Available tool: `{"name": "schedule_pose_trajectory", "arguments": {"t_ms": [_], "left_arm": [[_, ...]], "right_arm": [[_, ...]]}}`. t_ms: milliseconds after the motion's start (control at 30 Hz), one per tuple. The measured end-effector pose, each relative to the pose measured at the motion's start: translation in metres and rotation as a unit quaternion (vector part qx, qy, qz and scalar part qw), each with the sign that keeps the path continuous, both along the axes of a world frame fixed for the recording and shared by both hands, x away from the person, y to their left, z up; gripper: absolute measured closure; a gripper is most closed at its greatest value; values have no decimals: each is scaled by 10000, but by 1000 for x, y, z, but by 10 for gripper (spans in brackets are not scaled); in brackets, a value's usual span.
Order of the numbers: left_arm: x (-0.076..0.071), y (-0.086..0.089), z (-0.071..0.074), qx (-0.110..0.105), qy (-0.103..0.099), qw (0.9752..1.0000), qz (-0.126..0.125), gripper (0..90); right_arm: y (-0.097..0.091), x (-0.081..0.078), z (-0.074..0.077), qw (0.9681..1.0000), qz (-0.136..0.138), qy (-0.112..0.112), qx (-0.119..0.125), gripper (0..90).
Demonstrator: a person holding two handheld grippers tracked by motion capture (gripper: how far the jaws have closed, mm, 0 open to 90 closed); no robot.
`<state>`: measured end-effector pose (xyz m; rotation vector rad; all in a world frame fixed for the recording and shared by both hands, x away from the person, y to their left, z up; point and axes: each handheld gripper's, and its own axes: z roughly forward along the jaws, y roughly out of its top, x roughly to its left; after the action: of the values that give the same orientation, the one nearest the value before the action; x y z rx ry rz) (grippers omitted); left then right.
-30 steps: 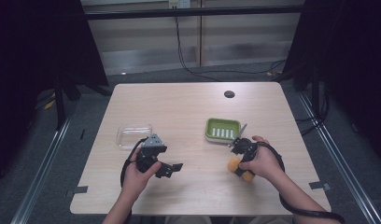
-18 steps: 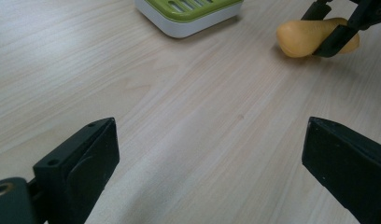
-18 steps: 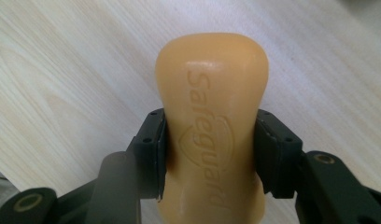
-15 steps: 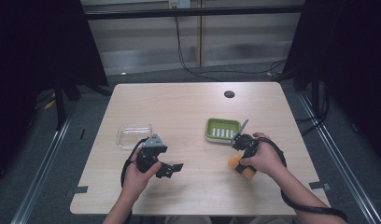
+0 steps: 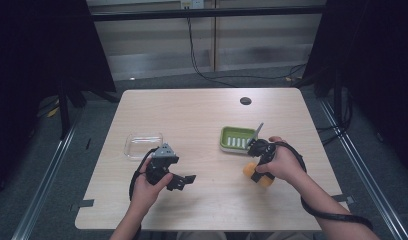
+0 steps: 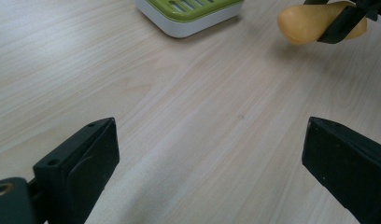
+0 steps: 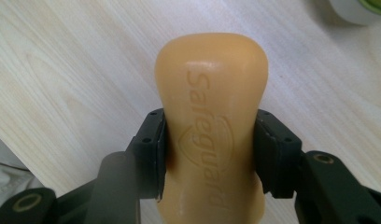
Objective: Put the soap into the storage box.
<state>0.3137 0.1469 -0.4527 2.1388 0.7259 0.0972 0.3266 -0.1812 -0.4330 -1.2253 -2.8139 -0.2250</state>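
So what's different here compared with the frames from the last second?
Very little. The right hand-held gripper, shut on the orange soap bar, has edged slightly toward the green soap dish, the grip unchanged. The left hand-held gripper stays open and in place beside the clear plastic lid, which has not moved, nor has the dish.

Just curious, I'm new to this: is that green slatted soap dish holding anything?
Empty: the green slatted soap dish shows bare slats, while the orange soap bar sits clamped in the right gripper beside it.
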Motion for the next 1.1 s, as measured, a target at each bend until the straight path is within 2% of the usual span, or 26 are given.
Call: {"name": "schedule_pose_trajectory", "arguments": {"t_ms": [267, 900, 1067, 1100], "left_arm": [[0, 0, 0, 8, -4, 10000, 13, 41], [0, 1, 1, -26, 15, 10000, 6, 40], [-1, 1, 1, -19, 28, 10000, -10, 40], [-1, 1, 1, -35, 25, 10000, -3, 40]], "right_arm": [[0, 5, 5, 10000, -23, 31, 66, 502], [8, 15, 15, 9992, 379, -94, 122, 501], [9, 17, 18, 9994, 291, -94, 163, 502], [9, 18, 17, 9991, 349, -148, 168, 501]]}}
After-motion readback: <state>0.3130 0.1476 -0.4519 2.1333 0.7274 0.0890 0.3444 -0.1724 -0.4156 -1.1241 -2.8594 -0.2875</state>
